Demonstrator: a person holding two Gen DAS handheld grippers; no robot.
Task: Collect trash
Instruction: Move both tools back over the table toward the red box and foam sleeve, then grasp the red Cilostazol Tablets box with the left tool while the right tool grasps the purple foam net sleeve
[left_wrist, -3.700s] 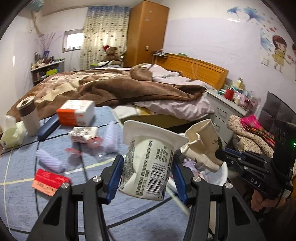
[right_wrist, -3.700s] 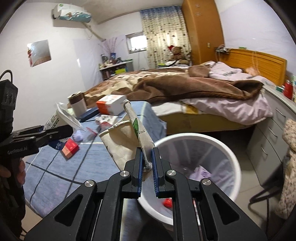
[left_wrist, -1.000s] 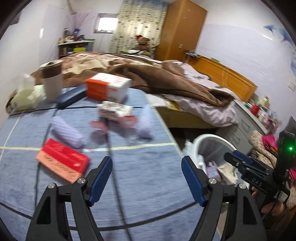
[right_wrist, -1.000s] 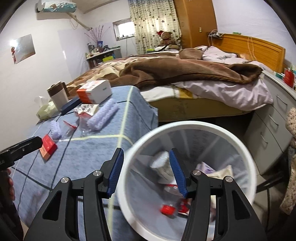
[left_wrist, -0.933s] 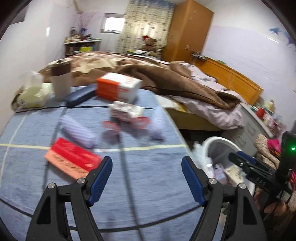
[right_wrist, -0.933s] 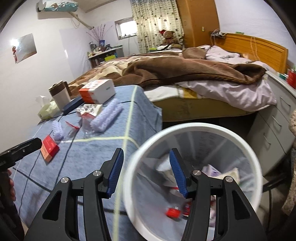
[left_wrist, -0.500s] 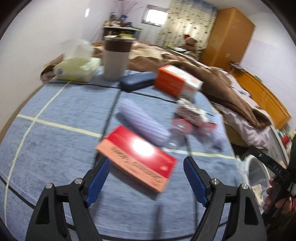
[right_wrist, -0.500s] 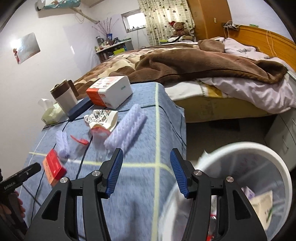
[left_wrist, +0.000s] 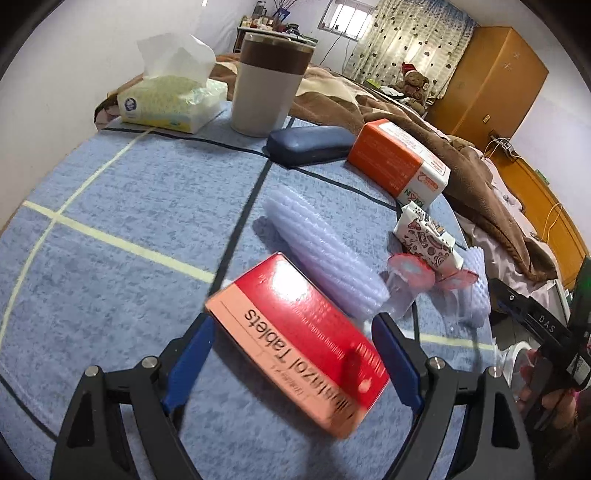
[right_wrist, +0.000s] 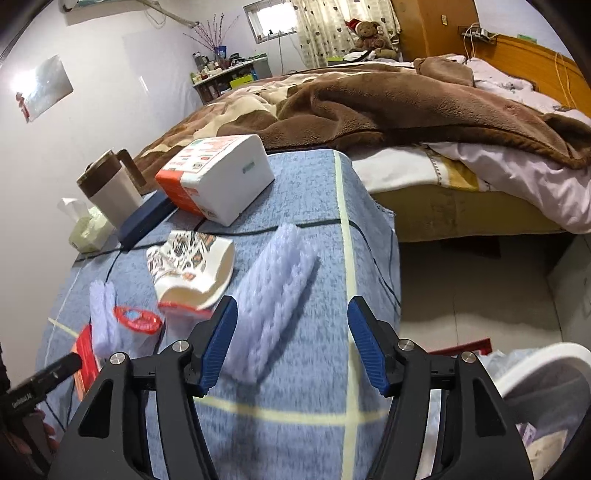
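Home bedroom, unmade bed (right_wrist: 424, 96) with brown blanket, wooden wardrobe (left_wrist: 491, 74), teddy bear (right_wrist: 367, 33), curtained window (right_wrist: 273, 14)

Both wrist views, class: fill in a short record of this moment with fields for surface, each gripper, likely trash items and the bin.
surface: blue checked cloth
left gripper: open, jaws just widening, red tablet box between them, not pressed
right gripper: open, jaws just widening, lilac foam sleeve ahead near its left finger
other trash: patterned paper cup, red-rimmed lid
bin: white bin, lower right of the right wrist view
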